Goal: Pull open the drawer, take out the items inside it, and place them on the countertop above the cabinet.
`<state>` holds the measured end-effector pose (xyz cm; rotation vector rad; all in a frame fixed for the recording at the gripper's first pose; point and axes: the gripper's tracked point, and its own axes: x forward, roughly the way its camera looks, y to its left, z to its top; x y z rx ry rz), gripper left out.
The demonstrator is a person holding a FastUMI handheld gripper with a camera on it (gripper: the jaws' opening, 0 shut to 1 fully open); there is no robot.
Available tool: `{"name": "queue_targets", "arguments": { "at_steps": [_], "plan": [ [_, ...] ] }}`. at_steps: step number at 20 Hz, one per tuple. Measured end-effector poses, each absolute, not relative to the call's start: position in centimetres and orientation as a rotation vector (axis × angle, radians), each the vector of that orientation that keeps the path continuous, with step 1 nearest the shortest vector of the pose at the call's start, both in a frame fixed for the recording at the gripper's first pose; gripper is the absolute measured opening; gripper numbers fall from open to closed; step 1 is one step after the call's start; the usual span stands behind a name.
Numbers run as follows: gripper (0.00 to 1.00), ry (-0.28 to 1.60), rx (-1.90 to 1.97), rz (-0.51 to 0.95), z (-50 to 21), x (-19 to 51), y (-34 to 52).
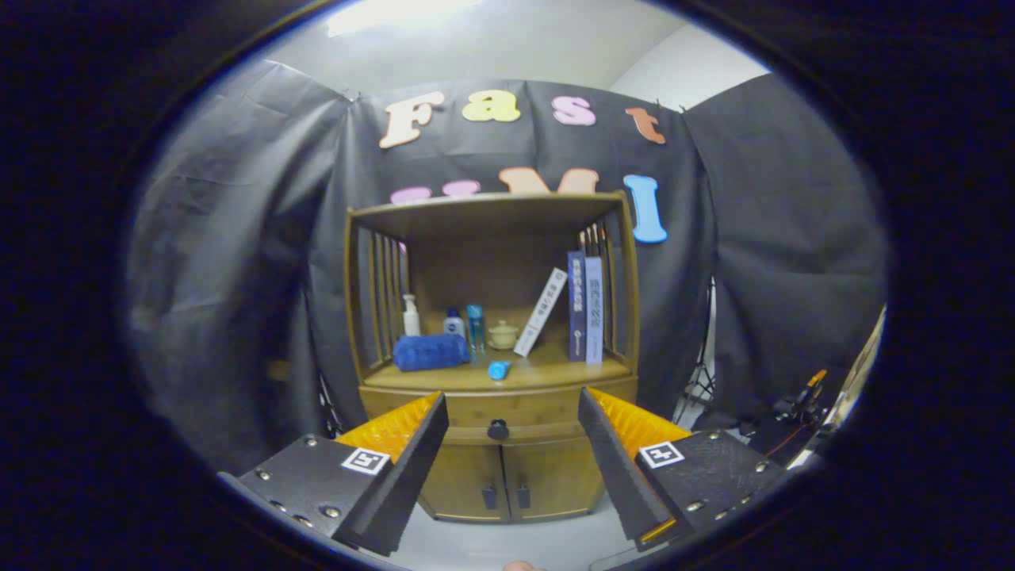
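A wooden cabinet stands ahead of me against the booth wall. Its drawer is closed, and the dark round knob sits between my two fingers, some way beyond their tips. My gripper is open and holds nothing. The countertop above the drawer carries a blue pouch and a small light-blue item near its front edge. Whatever lies inside the drawer is hidden.
At the back of the countertop stand a pump bottle, two small bottles, a cream jar and leaning books. Two lower doors are shut. A tripod and cables stand to the right of the cabinet.
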<state>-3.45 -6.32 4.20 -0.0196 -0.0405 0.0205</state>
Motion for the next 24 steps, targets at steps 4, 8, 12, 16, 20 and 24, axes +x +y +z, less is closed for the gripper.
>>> {"name": "queue_targets", "arguments": {
  "at_steps": [4,8,12,16,20,24],
  "plan": [
    [0.98,-0.07,-0.029,0.078,7.1,-6.9,-4.6],
    [0.99,-0.065,-0.044,0.083,7.1,-7.1,-4.6],
    [0.99,-0.02,-0.008,0.076,5.1,-6.2,-4.8],
    [0.99,0.004,0.001,0.06,4.0,-5.8,-5.5],
    [0.99,-0.007,0.0,0.048,3.9,-5.8,-5.8],
    [0.99,-0.023,0.031,0.058,4.4,-5.9,-5.5]
  ]
}}
